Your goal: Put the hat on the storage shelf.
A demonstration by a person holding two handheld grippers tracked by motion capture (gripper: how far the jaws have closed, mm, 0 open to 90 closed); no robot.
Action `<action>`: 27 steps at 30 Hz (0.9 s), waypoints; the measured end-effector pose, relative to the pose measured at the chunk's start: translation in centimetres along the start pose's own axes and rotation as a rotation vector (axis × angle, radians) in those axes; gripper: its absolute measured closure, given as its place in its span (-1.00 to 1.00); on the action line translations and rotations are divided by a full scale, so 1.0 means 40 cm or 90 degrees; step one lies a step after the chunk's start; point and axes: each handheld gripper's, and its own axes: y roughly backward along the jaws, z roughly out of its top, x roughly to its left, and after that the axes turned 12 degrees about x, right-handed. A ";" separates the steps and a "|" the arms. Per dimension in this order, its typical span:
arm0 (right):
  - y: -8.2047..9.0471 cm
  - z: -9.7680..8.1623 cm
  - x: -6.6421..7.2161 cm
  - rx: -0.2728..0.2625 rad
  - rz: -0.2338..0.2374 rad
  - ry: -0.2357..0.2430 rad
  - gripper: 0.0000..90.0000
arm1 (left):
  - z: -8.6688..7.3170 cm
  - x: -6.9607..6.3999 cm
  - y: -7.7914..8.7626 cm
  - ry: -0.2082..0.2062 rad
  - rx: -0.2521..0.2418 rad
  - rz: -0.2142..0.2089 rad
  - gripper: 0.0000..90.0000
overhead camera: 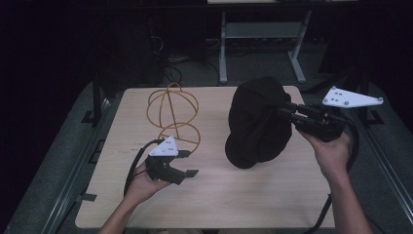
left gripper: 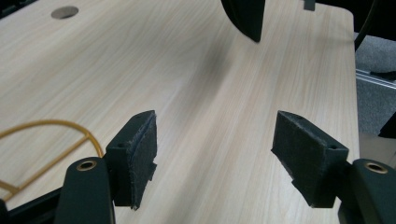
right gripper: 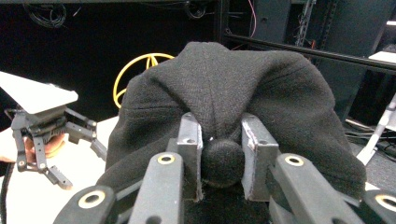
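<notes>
A black hat [overhead camera: 257,124] is clamped at its top button between the 2 jaws of the right gripper [overhead camera: 282,113] and is held up above the right half of the wooden table [overhead camera: 219,195]. The left gripper [overhead camera: 187,163] is held low over the table's left half with its jaws apart and nothing between them, just in front of a yellow wire stand [overhead camera: 174,113].

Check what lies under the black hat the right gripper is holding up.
Under the black hat lies bare wooden table, darkened by its shadow. The right gripper pinches the hat's top button. The hat's inside faces away, so anything in it is hidden.
</notes>
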 end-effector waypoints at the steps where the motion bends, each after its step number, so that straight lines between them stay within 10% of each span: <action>1: 0.000 0.000 0.000 0.000 0.000 0.000 0.61 | -0.006 0.001 0.000 -0.001 0.003 0.000 -0.33; 27: -0.126 0.170 0.025 0.016 0.043 0.059 0.61 | -0.085 0.013 -0.003 0.023 -0.021 0.025 -0.37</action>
